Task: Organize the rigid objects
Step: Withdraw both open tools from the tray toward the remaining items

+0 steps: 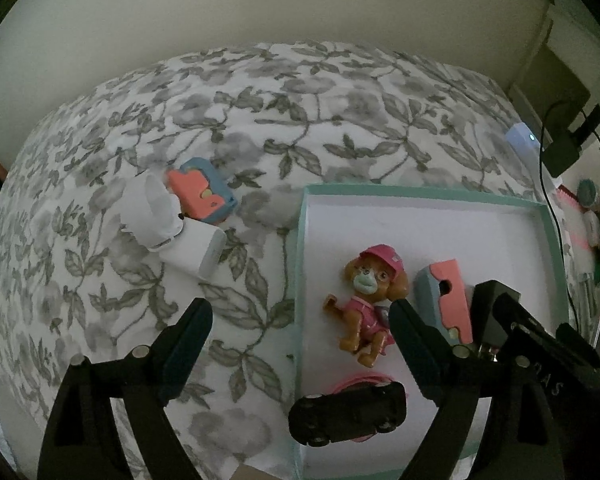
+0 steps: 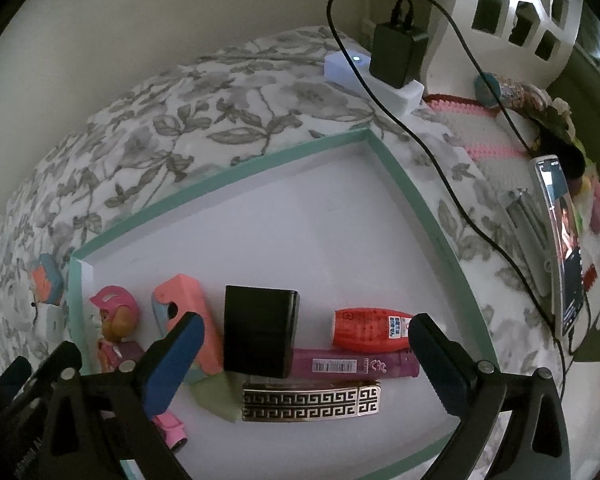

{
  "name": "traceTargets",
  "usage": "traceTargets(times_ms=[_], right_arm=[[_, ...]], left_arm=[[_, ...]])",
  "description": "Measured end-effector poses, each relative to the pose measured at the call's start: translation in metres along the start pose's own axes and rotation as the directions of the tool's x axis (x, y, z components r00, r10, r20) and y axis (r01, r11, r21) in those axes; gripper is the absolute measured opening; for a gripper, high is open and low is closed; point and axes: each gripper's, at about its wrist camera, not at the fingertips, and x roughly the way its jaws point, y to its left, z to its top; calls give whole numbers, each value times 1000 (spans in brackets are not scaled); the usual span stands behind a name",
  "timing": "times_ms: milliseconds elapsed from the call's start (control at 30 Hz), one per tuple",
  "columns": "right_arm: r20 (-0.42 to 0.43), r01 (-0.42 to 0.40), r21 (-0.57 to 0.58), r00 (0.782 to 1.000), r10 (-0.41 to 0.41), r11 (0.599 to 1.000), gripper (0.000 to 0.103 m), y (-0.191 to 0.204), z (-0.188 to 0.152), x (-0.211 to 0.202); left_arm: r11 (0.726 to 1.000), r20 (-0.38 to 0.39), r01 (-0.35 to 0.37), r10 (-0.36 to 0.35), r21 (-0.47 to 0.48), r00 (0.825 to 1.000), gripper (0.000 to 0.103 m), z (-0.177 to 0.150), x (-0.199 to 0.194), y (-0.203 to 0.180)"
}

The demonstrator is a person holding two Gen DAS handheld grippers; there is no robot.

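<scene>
A shallow white tray with a teal rim [image 1: 300,264] [image 2: 228,172] lies on a floral bedspread. In it are a pup figure in pink [image 1: 369,300] [image 2: 114,324], a pink-and-blue toy block [image 1: 445,304] [image 2: 188,316], a black toy car [image 1: 347,408], a black box [image 2: 260,332], a red tube [image 2: 369,328], a purple tube [image 2: 351,365], a gold-and-black hair clip [image 2: 311,400] and a green piece [image 2: 216,396]. My left gripper [image 1: 300,328] is open above the tray's left rim and the pup, gripping nothing. My right gripper [image 2: 305,344] hangs open over the black box and tubes.
Outside the tray, on the bedspread [image 1: 260,120], lie a second pink-and-blue block [image 1: 202,194] and a white object [image 1: 172,228]. A white power strip [image 2: 373,76] with a black charger [image 2: 393,54] and its cable sits behind the tray. A phone [image 2: 561,240] stands at the right.
</scene>
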Motion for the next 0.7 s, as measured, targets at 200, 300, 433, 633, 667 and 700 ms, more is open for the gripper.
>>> traceTargets(times_ms=[200,300,433,633,667,700], right_arm=[[1,-11,-19,1000,11,1000,103,7,-1,-2],[7,-13,-53,1000,13,999,103,17,-3,-5],[19,-40,-110,999,42,993,103,37,-8,-12],[36,-127,-194,990,137,973,103,77,-18,-27],[37,-138,-206,988,149,969,103,83,-20,-29],[36,-150,-217,986,161,965,103,90,-22,-31]], left_arm=[[1000,7,-7,7,-24,1000,90,2,-1,9],[999,10,-2,3,-53,1000,90,6,-2,21],[994,19,0,2,-112,1000,90,10,-5,46],[974,32,-15,23,-226,999,90,15,-10,101],[969,31,-20,29,-248,999,90,14,-10,111],[963,29,-24,33,-267,999,90,14,-10,121]])
